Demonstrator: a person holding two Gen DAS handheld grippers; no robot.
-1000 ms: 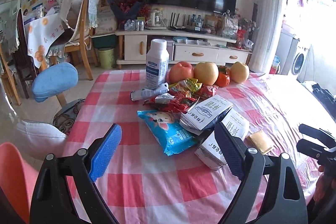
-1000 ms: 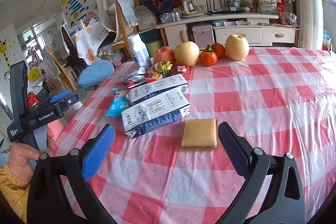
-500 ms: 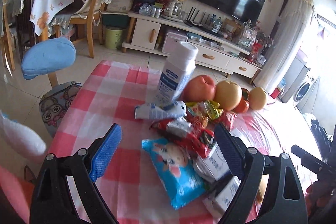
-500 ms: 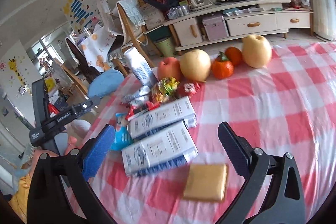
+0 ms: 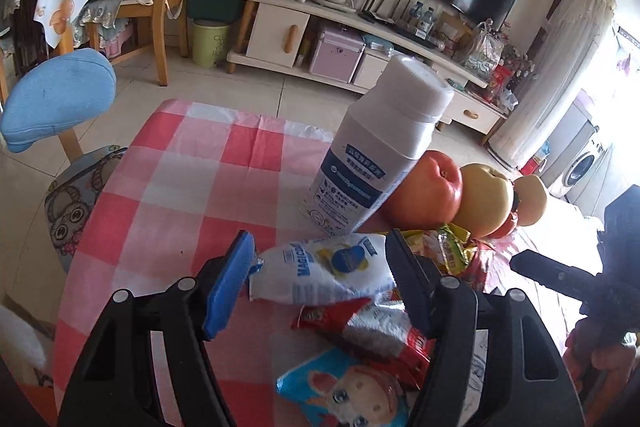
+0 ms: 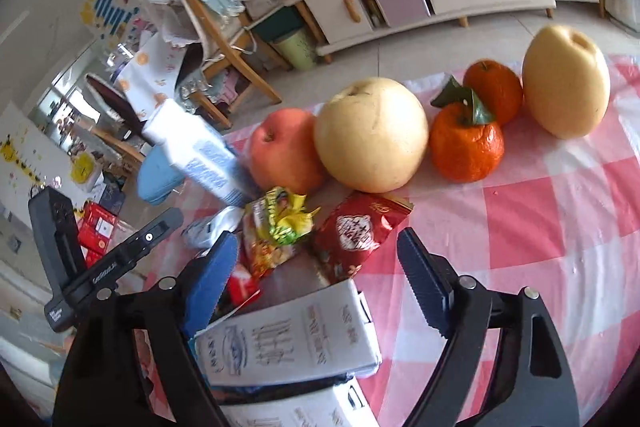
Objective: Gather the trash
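Observation:
On the red-and-white checked tablecloth [image 5: 168, 187] lies a heap of wrappers. My left gripper [image 5: 320, 239] has its jaws closing around a crumpled white-and-blue packet [image 5: 324, 275]; the blue pad is beside one end and the black pad beside the other, with no clear squeeze. Below it lie a red wrapper [image 5: 360, 323] and a blue cartoon packet [image 5: 352, 395]. My right gripper [image 6: 316, 237] is also closing. A red snack packet [image 6: 356, 235], a yellow-green packet [image 6: 280, 231] and a white carton [image 6: 288, 339] sit between its fingers, untouched.
A tall white bottle [image 5: 376, 155] stands just behind the packets, next to an apple [image 5: 424, 191], two pears [image 6: 372, 135] and two oranges [image 6: 464, 147]. A blue-cushioned chair [image 5: 56, 99] and a green bin [image 5: 208, 43] stand beyond the table's far edge.
Both grippers have moved forward over the table to the wrapper heap, and their jaws have narrowed. The white-and-blue packet now lies between the left pads, and the red packet between the right ones.

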